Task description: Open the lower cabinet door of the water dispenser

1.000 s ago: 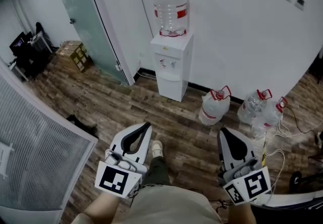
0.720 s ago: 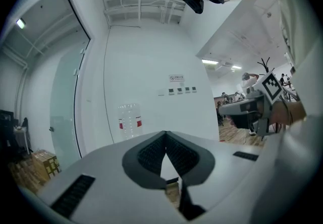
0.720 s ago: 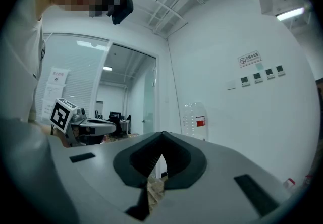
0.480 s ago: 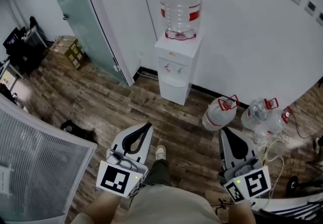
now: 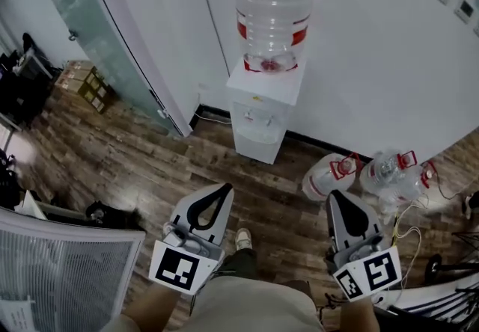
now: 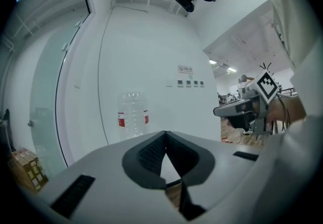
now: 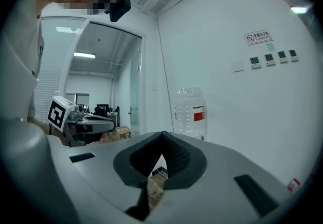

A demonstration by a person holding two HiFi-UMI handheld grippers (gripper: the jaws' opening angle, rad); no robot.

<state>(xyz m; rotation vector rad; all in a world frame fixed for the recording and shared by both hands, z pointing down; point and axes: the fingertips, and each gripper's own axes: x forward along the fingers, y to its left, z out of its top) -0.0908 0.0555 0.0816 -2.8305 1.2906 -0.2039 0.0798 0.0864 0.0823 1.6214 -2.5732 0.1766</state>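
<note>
Head view, 3 jugs [image 5: 329,179] beside water dispenser [image 5: 258,125], glass door [image 5: 97,46] left

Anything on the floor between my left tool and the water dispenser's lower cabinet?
No. In the head view, only bare wooden floor lies between the left tool and the water dispenser; the spare bottles stand off to the side.
</note>
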